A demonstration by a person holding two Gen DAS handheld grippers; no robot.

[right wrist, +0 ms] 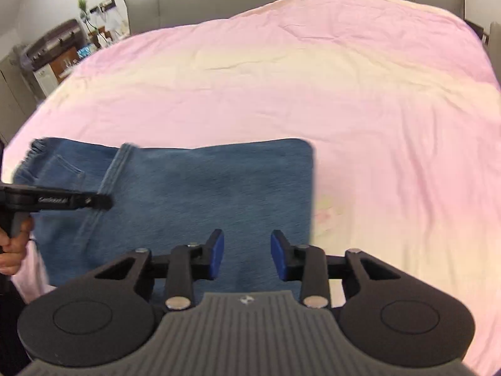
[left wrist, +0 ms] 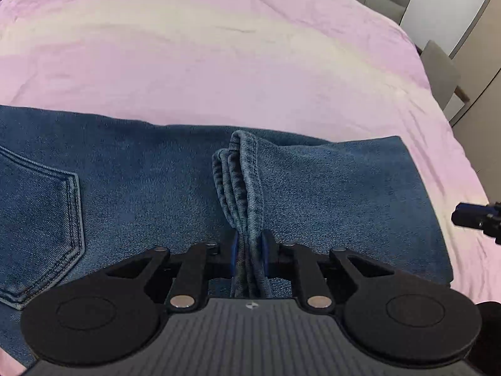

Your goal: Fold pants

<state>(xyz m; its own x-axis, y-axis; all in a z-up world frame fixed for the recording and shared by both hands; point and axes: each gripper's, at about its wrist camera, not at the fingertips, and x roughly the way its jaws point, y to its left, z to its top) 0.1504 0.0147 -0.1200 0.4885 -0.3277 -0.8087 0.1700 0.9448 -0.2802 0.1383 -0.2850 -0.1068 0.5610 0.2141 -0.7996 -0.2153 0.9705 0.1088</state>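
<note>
Pinching a bunched hem of the jeans (left wrist: 244, 194), left gripper (left wrist: 249, 257) has its fingers closed on the denim. Jeans lie folded near the bed's (right wrist: 344, 72) front edge, on the pink cover (back pocket toward the left). Right gripper (right wrist: 247, 253) hovers above them, fingers apart, nothing between.

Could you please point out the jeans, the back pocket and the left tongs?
jeans (right wrist: 219, 188): right wrist view, flat folded panel.
back pocket (left wrist: 40, 219): left wrist view, pocket face.
left tongs (left wrist: 249, 250): left wrist view, between tips clamping denim.
</note>
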